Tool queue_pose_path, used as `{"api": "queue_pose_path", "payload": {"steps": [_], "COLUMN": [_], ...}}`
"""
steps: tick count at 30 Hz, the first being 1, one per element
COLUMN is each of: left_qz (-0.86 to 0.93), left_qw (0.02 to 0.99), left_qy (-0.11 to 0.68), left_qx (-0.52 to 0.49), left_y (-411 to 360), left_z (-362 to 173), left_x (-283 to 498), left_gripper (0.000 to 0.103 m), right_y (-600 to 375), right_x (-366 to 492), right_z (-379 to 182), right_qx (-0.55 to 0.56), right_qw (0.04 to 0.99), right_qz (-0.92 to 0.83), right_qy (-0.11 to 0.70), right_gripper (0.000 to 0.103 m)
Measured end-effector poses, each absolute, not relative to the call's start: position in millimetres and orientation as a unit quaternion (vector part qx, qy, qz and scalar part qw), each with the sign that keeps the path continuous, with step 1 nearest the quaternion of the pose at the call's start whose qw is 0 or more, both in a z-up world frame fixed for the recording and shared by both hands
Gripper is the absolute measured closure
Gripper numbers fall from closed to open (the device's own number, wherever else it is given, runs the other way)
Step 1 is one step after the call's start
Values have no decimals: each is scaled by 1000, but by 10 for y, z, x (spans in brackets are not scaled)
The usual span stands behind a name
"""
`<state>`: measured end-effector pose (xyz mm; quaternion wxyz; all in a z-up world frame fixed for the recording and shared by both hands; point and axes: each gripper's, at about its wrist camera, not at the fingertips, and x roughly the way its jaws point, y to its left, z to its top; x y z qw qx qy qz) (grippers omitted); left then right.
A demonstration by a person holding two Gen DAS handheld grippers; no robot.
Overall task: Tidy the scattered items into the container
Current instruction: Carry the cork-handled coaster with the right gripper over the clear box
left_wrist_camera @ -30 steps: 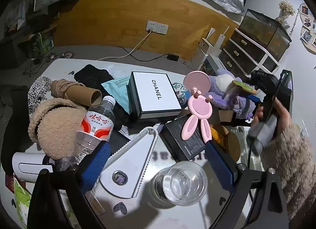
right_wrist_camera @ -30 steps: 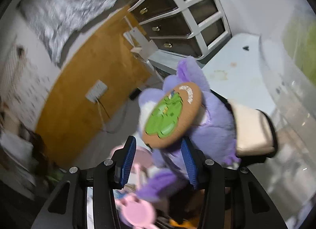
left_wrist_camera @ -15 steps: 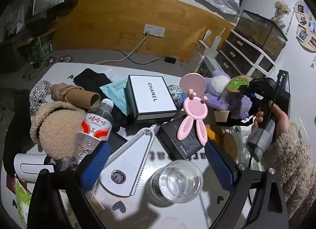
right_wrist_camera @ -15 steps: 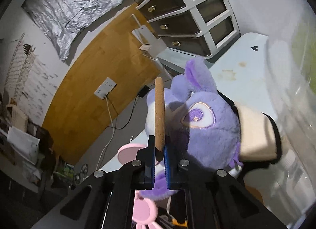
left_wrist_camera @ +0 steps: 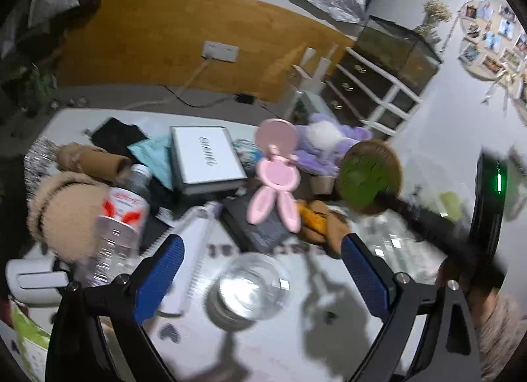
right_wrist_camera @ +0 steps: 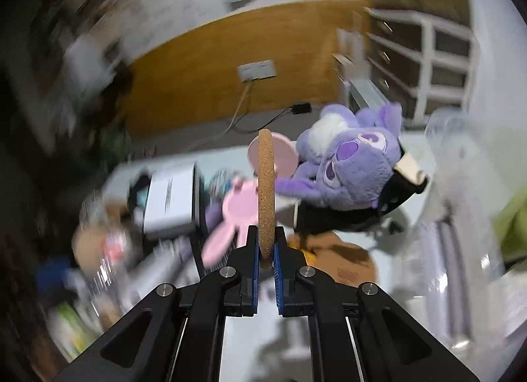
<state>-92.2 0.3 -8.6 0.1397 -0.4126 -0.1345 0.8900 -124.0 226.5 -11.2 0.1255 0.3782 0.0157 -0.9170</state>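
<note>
Both views are motion-blurred; I cannot make out the clutter at the left of the right wrist view. My right gripper (right_wrist_camera: 266, 252) is clenched on the round cork coaster with green print (right_wrist_camera: 266, 191), edge-on, upright above the white table (right_wrist_camera: 250, 342), near the purple plush toy (right_wrist_camera: 349, 164). My left gripper (left_wrist_camera: 263, 270) is spread wide, its jaws just narrowing, over a clear glass jar (left_wrist_camera: 250, 286), not touching.

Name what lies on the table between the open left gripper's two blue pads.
In the left wrist view, a clear glass stands between the left gripper's pads, untouched.
</note>
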Motion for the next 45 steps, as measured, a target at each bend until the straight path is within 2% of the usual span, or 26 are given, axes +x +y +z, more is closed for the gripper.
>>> {"api": "queue_pose_path", "payload": {"steps": [2,9,15,18,19,21,22,23,24,27,30,40,45], "left_qz": [878,798,711,677,665,645,640,635,623,593,591,557,562], "left_qw": [168,288,338,355,358,362,360,359,357,369,385,404,417], "left_qy": [-152,-240,-323,-348,-355,-366,-368,-373,-386,-418,-409,-416,-405], "left_qx": [-421,-472,-526,-543,-551,-565,-570,-574,-580,-581,-579,-594,-588], "left_y": [40,240,375,418,429,458,472,469,462,477,612,1077,1501], "left_z": [-39,65,-15,-17,-35,-76,-91,-109,-142,-165,-72,75,337], "left_x": [-916,-956,-1073,-1087,-1104,-1095,-1092,-1092,-1087,-1068,-1017,-957,-1116], "left_gripper": [23,24,24,43,46,66,70,82,87,90,92,92,89], "right_y": [2156,1874,1705,1665,1664,1663,1670,1689,1717,1783,1857,2348,2752], "right_x": [-1000,-326,83,270,314,386,409,425,440,516,599,773,660], "right_z": [-93,-155,-245,-236,-228,-216,-211,-202,-188,-196,-218,47,279], "right_qx": [363,293,210,171,160,141,134,126,118,85,62,70,68], "right_qw": [136,159,172,175,176,175,173,169,165,149,141,161,152], "right_qz": [-918,-898,-858,-840,-834,-823,-818,-814,-810,-794,-781,-754,-740], "right_qy": [82,285,435,485,498,521,531,541,551,584,606,633,651], "right_gripper": [94,94,94,94,94,94,94,94,94,94,94,93,94]}}
